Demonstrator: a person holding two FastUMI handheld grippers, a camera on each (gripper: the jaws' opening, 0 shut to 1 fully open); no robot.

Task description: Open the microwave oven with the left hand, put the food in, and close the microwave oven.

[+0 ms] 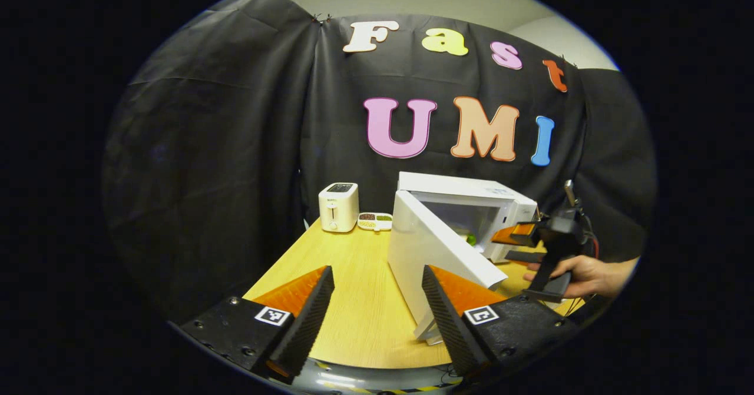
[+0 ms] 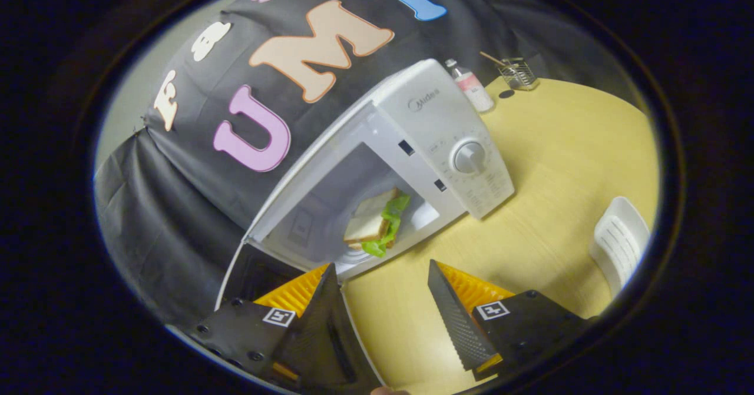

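- The toaster (image 1: 338,206) and a small snack tray (image 1: 375,221) stood at the far left of the tabletop (image 1: 353,283), well clear of the work and unlikely to be disturbed.
- The left tool (image 1: 377,301) was spread wide with nothing in it, near the free edge of the open microwave door (image 1: 424,248). A push landing off that edge could have slipped past it or shoved the microwave (image 2: 436,124) across the tabletop.
- The sandwich (image 2: 374,221) lay inside the cavity, close to the front opening as far as could be judged; if it overhung, the closing door might have clipped it.
- The right tool (image 2: 383,295), also wide open and empty, hovered just before the opening, as the left gripper view (image 1: 518,234) also showed. Left there, the swinging door could have struck it.
- A bottle (image 2: 471,89) and a wire basket (image 2: 517,72) stood behind the microwave, at risk if it slid back.
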